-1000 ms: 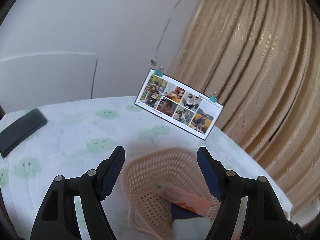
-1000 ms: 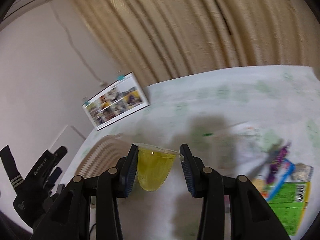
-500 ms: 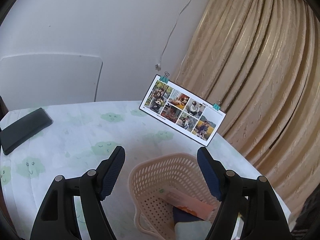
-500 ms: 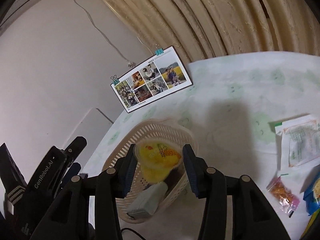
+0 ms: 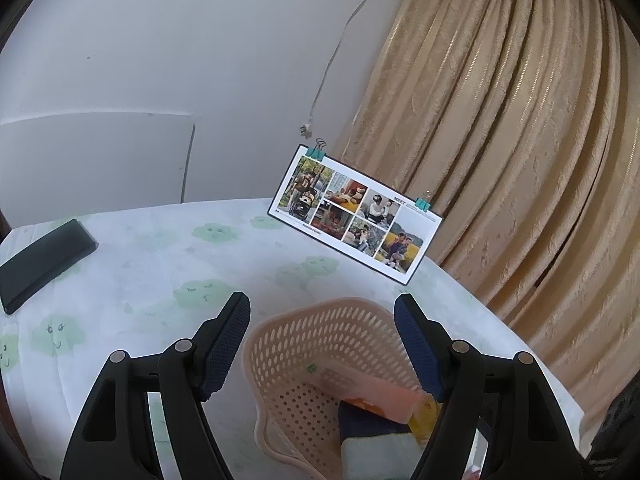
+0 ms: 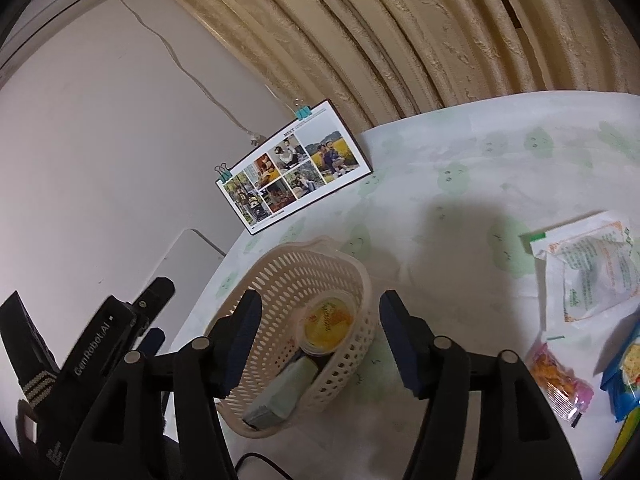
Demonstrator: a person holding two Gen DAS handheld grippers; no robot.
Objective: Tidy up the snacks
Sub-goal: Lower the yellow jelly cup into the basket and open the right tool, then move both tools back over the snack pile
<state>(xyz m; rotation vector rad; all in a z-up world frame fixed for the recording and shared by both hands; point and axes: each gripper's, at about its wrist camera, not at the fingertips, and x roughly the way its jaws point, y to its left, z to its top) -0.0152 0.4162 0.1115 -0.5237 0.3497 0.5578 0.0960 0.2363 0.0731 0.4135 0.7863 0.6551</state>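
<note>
Snacks partly sorted: a jelly cup [image 6: 328, 326] sits in the basket [image 6: 280, 276] among other packets, beneath the right gripper [image 6: 320, 344], whose jaws stand wide and empty, apparently to clear the cup. Left gripper [image 5: 322, 344], likewise spread, hovers over the basket's near-left rim. Loose packets [image 6: 592, 272] lie right, well apart, unsorted.

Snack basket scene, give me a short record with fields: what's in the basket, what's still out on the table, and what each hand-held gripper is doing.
basket: pink perforated plastic, on the cloud-print tablecloth
in basket: yellow jelly cup, pale green packet, other packets
still on table: white sachet, pink-edged snack bag, blue packet
left hand-held gripper: open, empty, above the basket
right hand-held gripper: open, empty, above the basket
background: photo card with clips
</note>
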